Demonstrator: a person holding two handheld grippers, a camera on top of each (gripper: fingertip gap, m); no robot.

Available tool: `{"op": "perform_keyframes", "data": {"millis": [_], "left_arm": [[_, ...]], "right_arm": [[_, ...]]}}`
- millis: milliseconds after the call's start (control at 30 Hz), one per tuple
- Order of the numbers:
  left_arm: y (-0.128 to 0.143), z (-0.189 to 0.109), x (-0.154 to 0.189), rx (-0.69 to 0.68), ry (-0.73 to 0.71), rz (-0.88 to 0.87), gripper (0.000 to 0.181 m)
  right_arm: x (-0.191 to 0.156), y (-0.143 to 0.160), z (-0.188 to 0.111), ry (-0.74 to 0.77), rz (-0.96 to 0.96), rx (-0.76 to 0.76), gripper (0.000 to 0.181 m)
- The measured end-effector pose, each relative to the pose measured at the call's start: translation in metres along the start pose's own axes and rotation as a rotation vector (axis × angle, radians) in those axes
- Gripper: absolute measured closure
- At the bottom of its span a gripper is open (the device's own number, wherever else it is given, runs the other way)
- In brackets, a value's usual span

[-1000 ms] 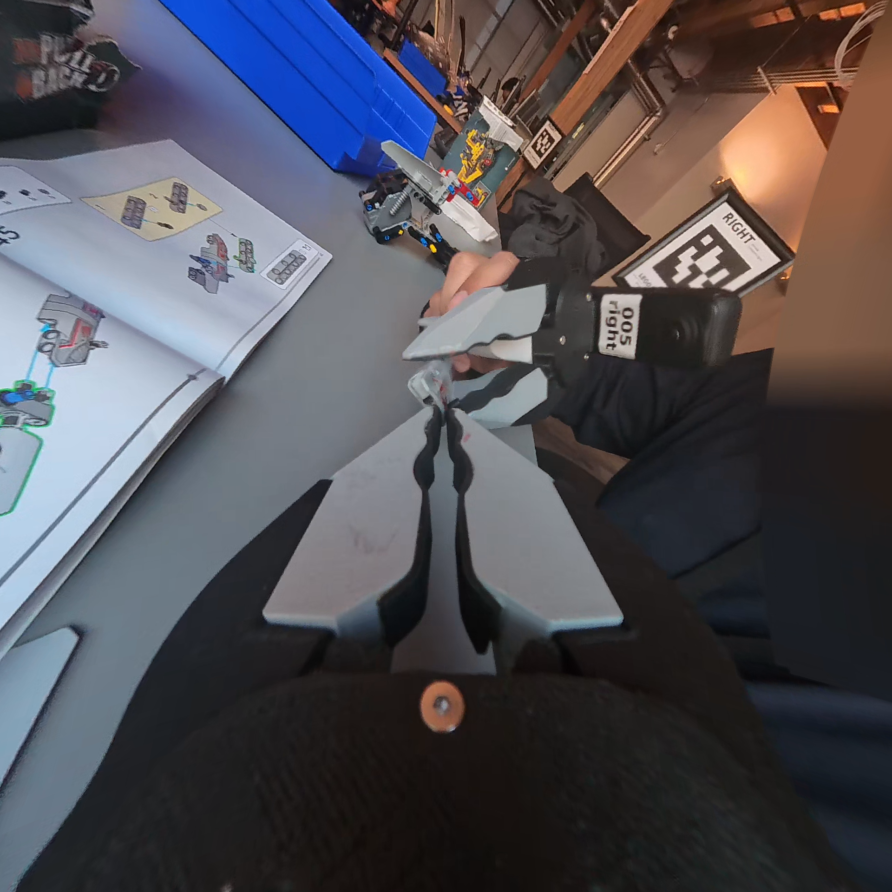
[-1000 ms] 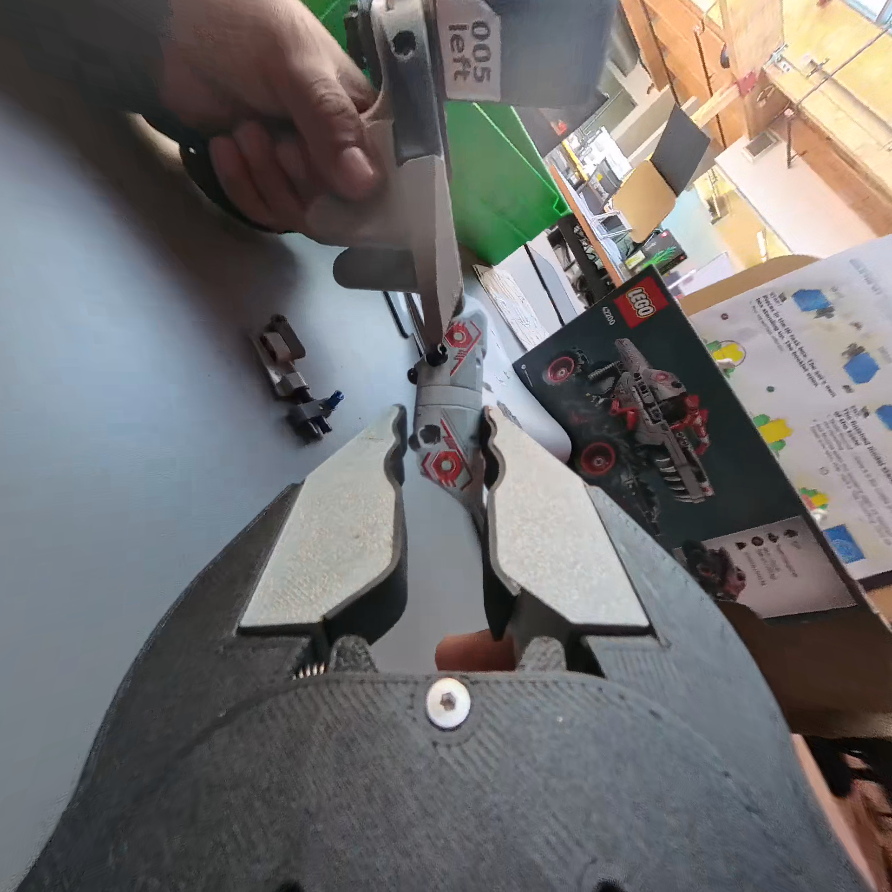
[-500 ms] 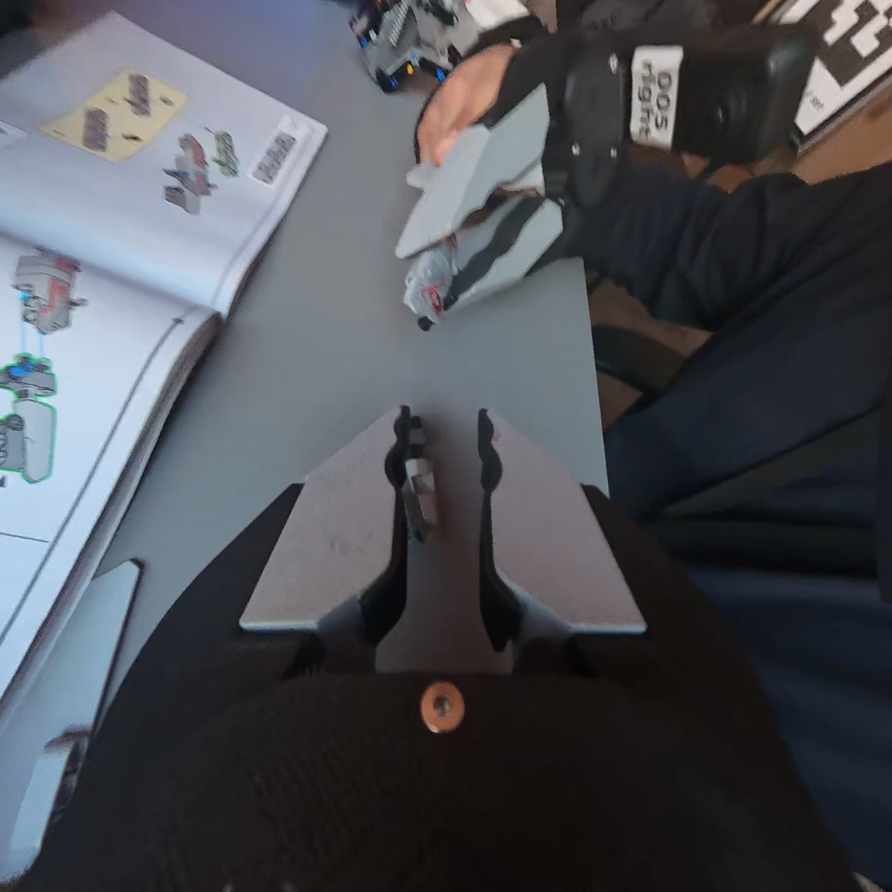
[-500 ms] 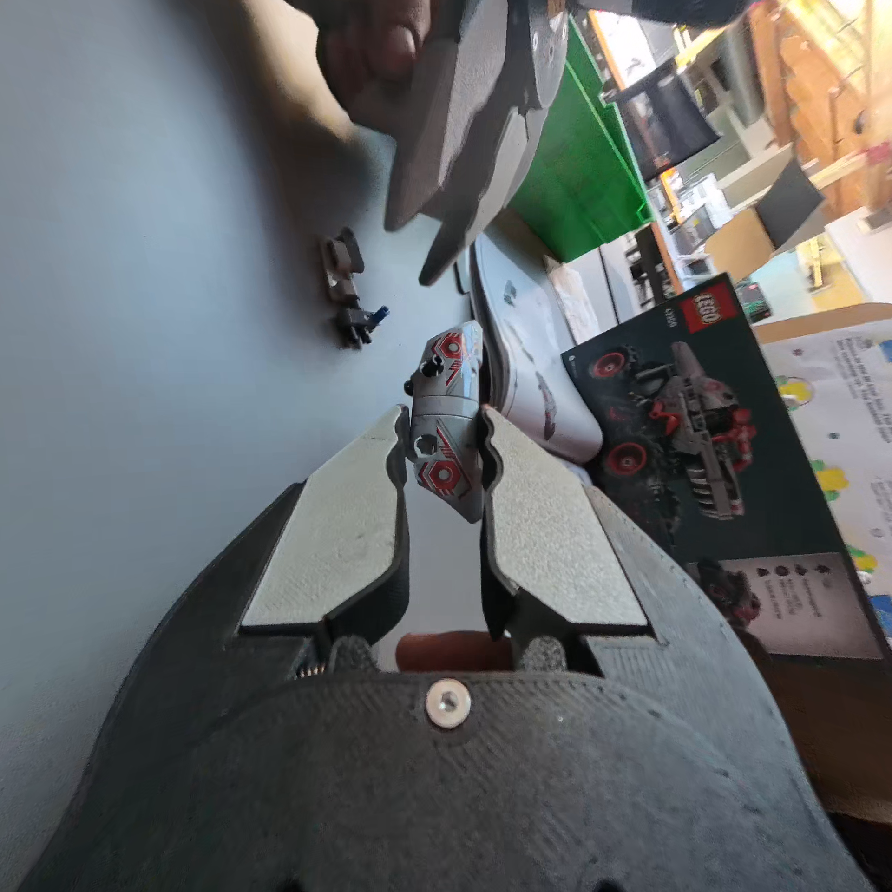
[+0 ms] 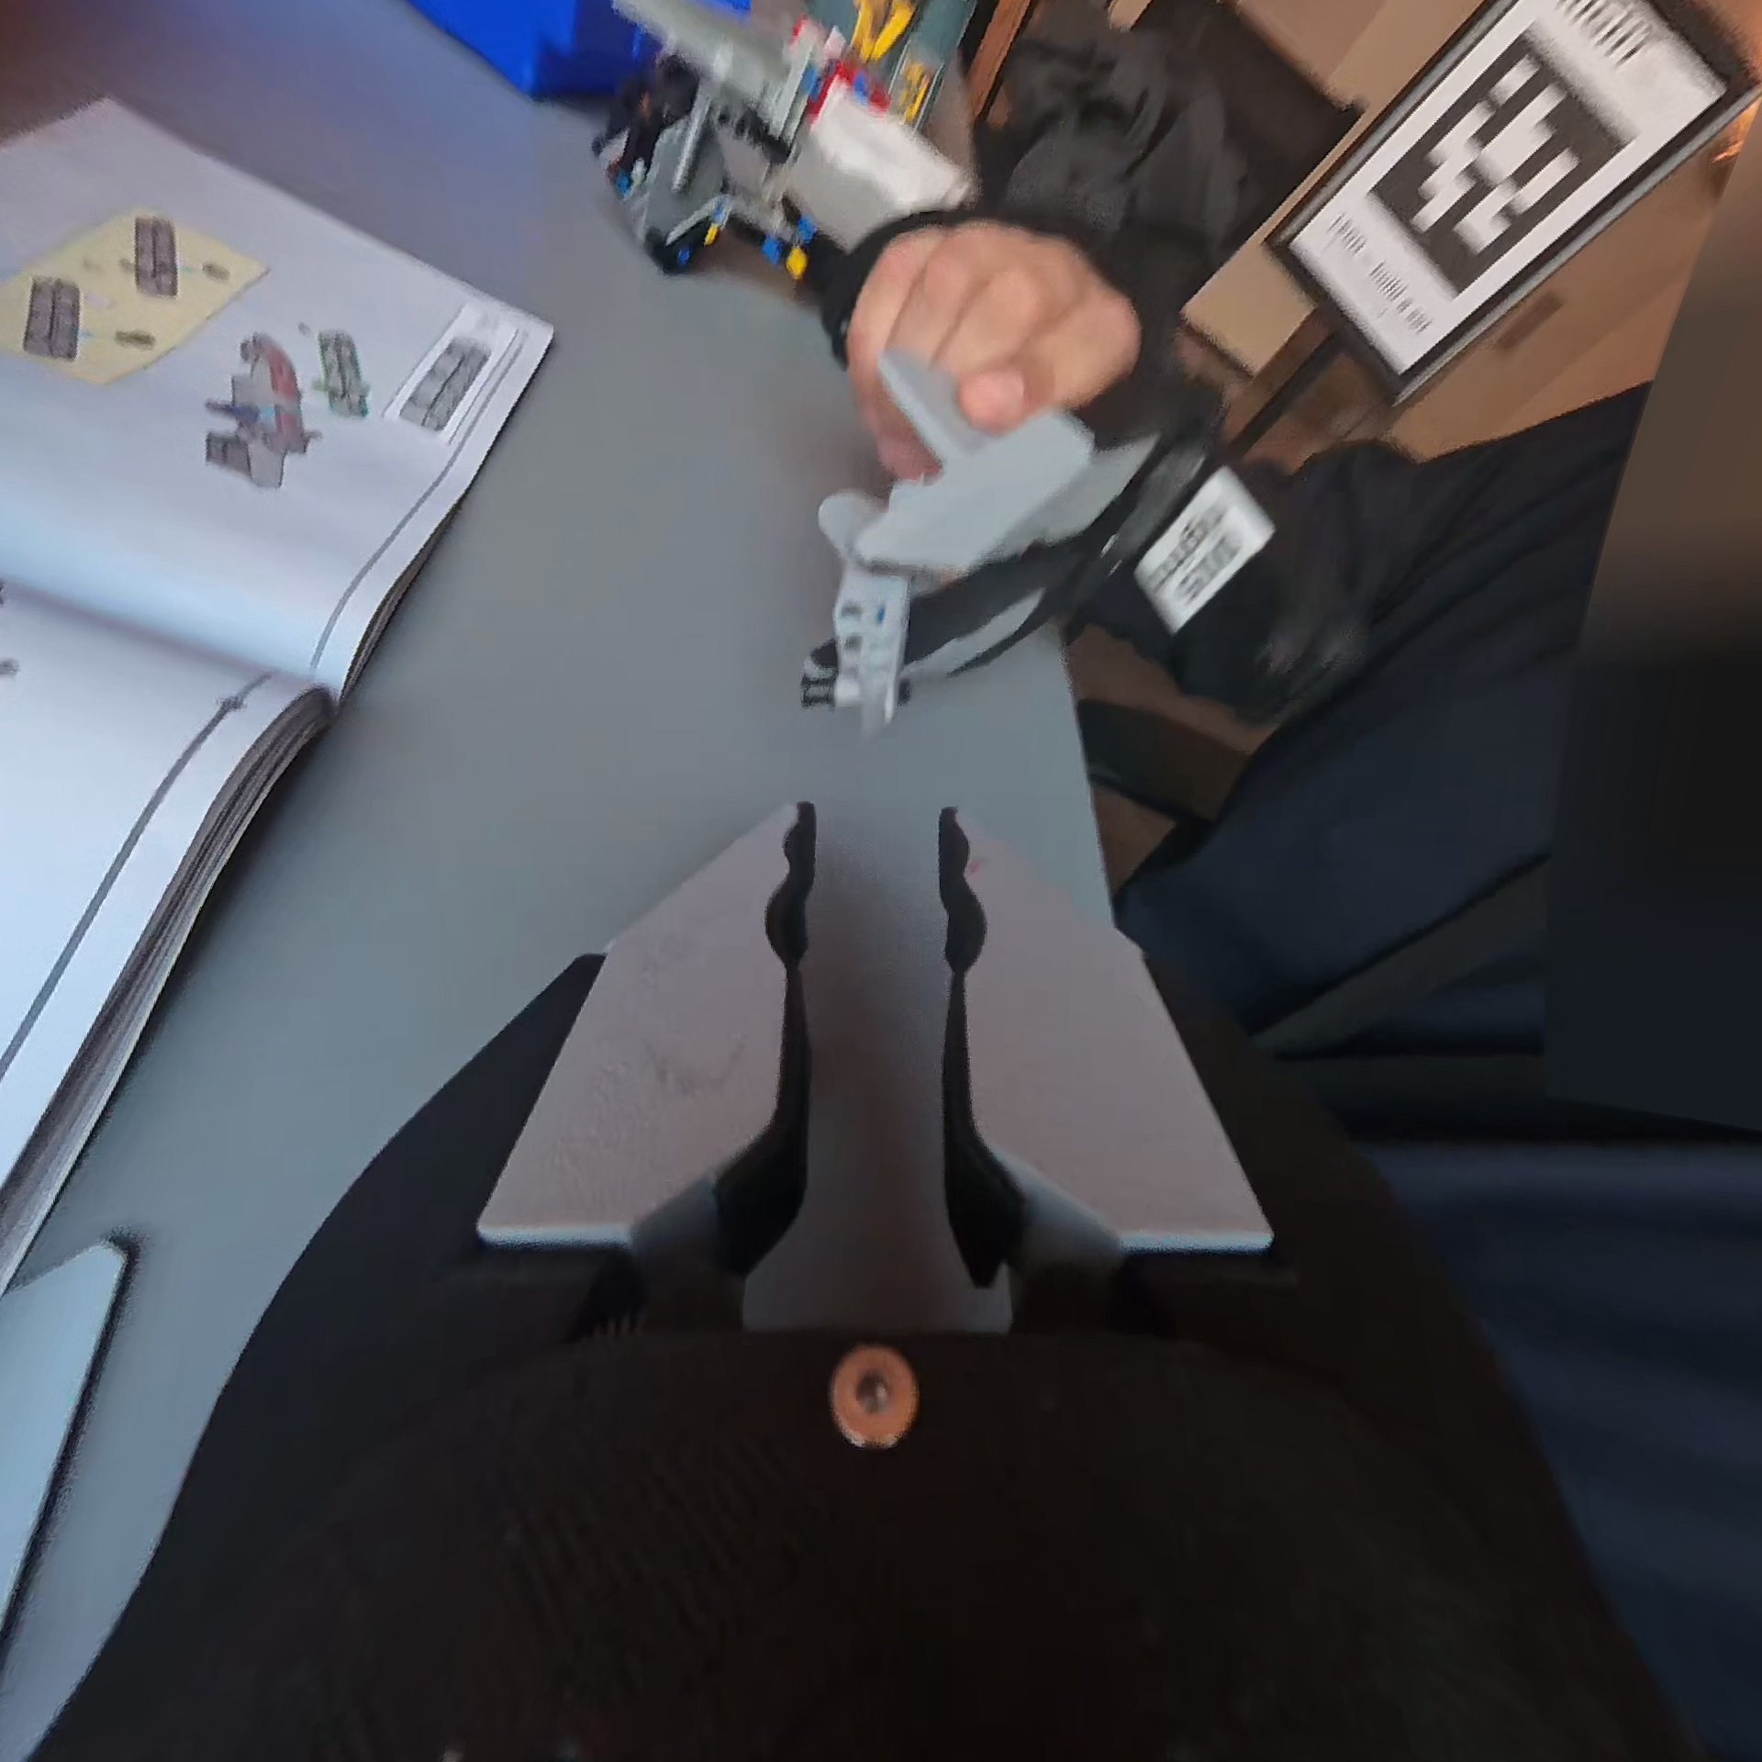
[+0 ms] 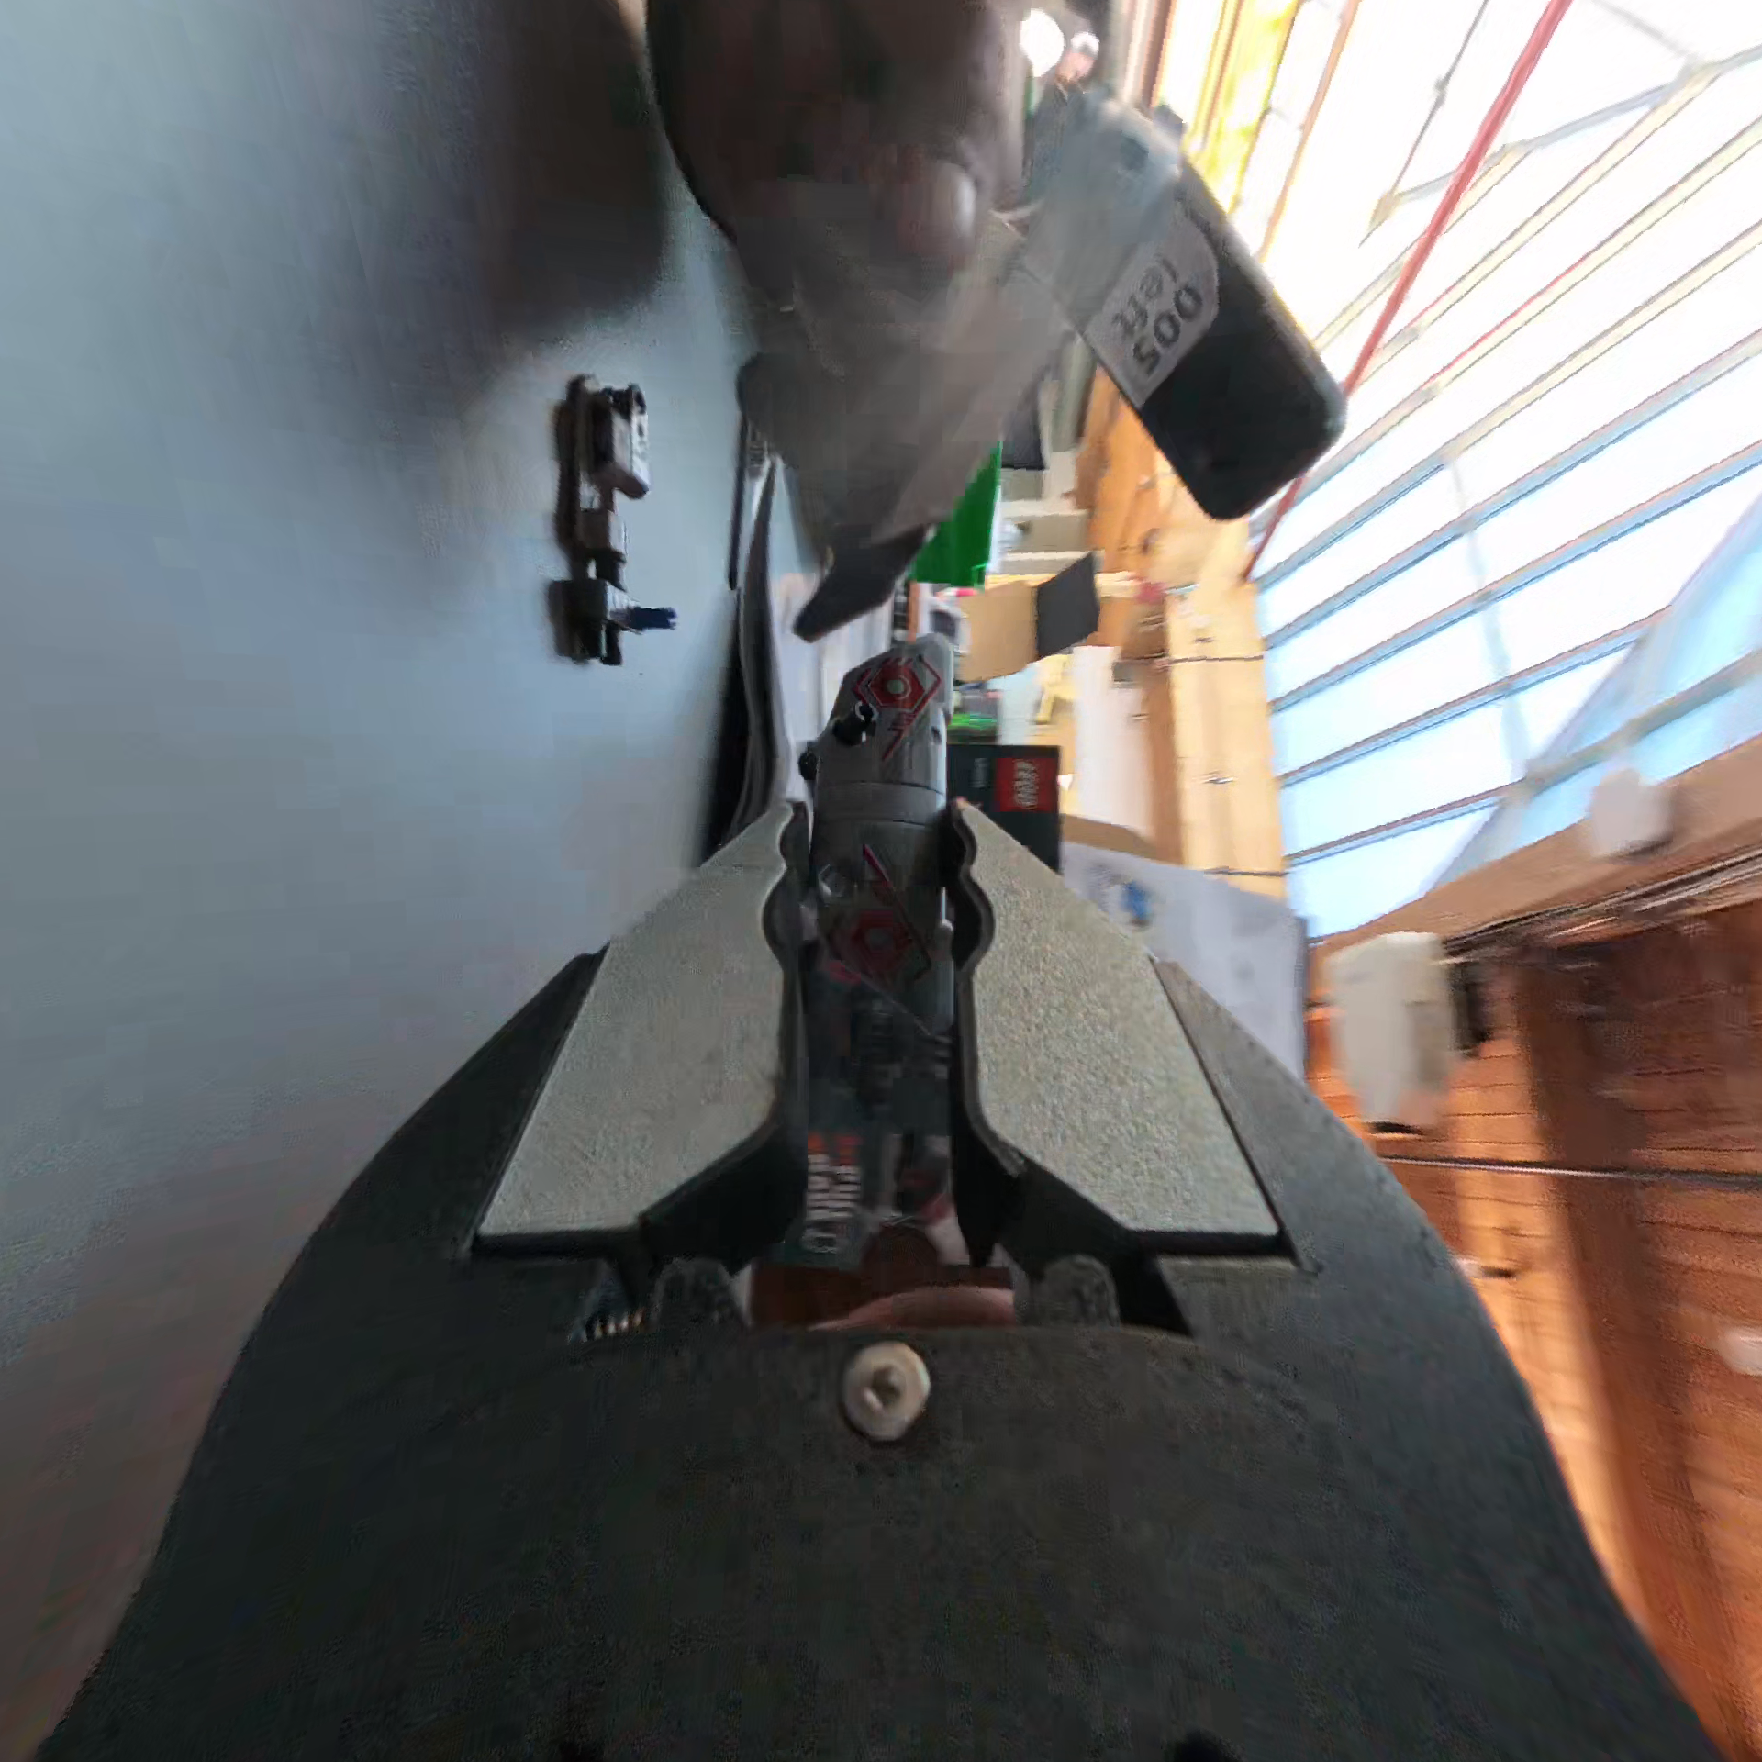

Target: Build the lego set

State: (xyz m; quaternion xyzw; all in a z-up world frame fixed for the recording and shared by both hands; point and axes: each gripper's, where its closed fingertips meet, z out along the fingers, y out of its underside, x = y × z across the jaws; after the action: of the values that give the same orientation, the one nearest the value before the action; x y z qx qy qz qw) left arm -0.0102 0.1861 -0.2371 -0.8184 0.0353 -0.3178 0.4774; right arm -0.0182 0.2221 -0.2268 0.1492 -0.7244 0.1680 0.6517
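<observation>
My right gripper is shut on a grey panel piece with red stickers that sticks out past its fingertips. The same piece shows in the left wrist view, held in the right gripper above the grey table. My left gripper is open and empty, a short way back from that piece. It shows blurred from the right wrist view, above the panel. A small grey sub-assembly with a blue pin lies on the table.
An open instruction booklet lies at the left. A partly built vehicle and a blue bin stand at the back. A set box and a green bin are beyond the panel. The table edge is at the right.
My left gripper was shut at the tip of the panel, then opened and drew back from it. My right gripper kept the panel and turned with it.
</observation>
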Motion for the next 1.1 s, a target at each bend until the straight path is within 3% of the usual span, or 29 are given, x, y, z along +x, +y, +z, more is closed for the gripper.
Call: {"op": "perform_keyframes", "data": {"millis": [133, 300, 500, 633, 800, 967, 1100], "left_arm": [[-0.012, -0.003, 0.014, 0.070, 0.092, -0.027, 0.169], [-0.011, -0.005, 0.008, 0.068, 0.055, -0.027, 0.178], [-0.010, -0.011, -0.003, 0.068, 0.029, -0.085, 0.177], [0.012, -0.014, -0.019, -0.068, -0.077, -0.112, 0.154], [0.029, -0.015, -0.020, -0.179, -0.118, -0.063, 0.152], [0.051, -0.013, -0.025, -0.308, -0.161, -0.025, 0.149], [0.052, -0.011, -0.025, -0.310, -0.158, -0.012, 0.153]], "right_arm": [[-0.006, -0.010, 0.002, 0.045, -0.168, -0.008, 0.155], [-0.008, -0.016, 0.004, 0.021, -0.117, 0.012, 0.156], [-0.015, -0.011, 0.005, -0.095, 0.137, 0.050, 0.156], [-0.019, 0.010, 0.003, -0.253, 0.447, 0.021, 0.156], [-0.022, 0.027, -0.004, -0.405, 0.762, 0.059, 0.156], [-0.037, 0.027, -0.005, -0.519, 0.865, 0.053, 0.156], [-0.043, 0.023, -0.006, -0.571, 0.892, 0.057, 0.156]]}}
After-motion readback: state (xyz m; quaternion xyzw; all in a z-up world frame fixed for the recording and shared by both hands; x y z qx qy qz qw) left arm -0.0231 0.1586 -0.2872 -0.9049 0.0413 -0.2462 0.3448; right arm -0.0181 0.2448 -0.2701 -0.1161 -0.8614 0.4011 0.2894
